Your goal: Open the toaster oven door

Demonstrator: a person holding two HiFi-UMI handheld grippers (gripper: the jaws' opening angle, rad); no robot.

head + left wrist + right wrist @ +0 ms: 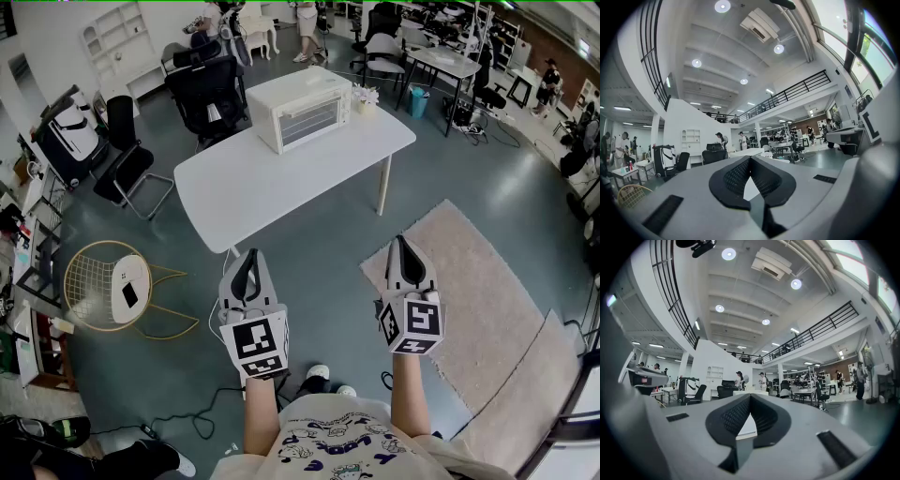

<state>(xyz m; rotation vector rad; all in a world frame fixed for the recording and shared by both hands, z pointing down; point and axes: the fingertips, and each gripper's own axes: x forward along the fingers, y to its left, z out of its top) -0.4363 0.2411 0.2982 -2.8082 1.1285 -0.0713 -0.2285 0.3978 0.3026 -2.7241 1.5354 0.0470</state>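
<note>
A white surface [281,178] carries the toaster oven [300,111] toward its far side, with the door closed. Well apart from it, nearer the person, the left tool [248,261] and right tool [403,246] point toward it, each with its jaws pressed together on nothing.

Grey tongs [250,255], marker cubes [258,345], printed T-shirt [328,442]

We see open grey floor [319,262] between us and the white rectangular table [262,197], whose near half is bare before the white boxy toaster oven [298,111]. A gold wire chair [94,272] stands left; a black office chair [206,98] crowds the far edge.
</note>
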